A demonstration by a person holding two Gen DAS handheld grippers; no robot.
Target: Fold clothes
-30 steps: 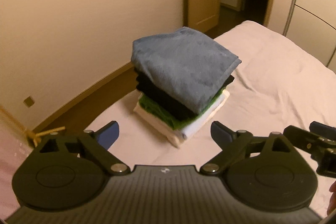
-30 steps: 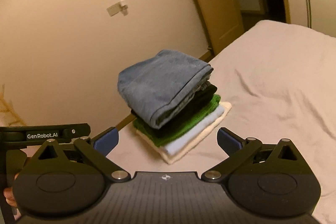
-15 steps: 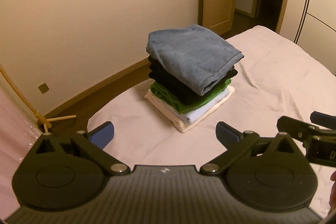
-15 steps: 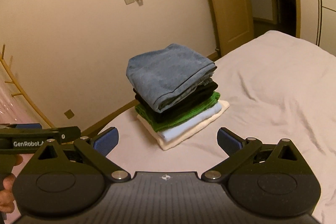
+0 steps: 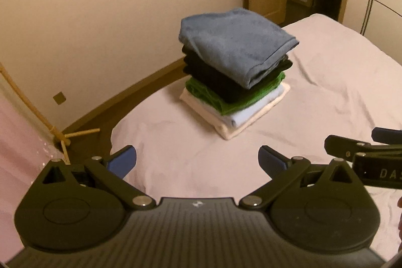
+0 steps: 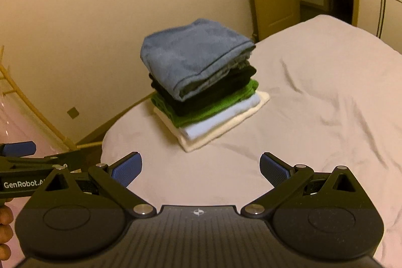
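Both grippers have been drawn back from the folded stack (image 5: 236,74), which is seen on the bed (image 5: 339,92). Left gripper (image 5: 197,162) and right gripper (image 6: 201,170) are spread wide, nothing between.

So the stack of folded clothes (image 5: 236,77) sits near the corner of the bed (image 5: 339,97), on the pinkish sheet, five layers deep. Top one is a blue-grey garment (image 5: 233,42), thick and kinda fuzzy looking, folded into a chunky rectangle with its hemmed open edge facing the cameras. Under it is a black garment (image 5: 213,77), then a bright green one (image 6: 208,109) poking out along the front edge. Below that there's a white garment (image 6: 221,121), and a cream one (image 6: 226,132) at the very bottom, flattest and widest of the lot. The pile stands upright, each layer's edges slightly offset.
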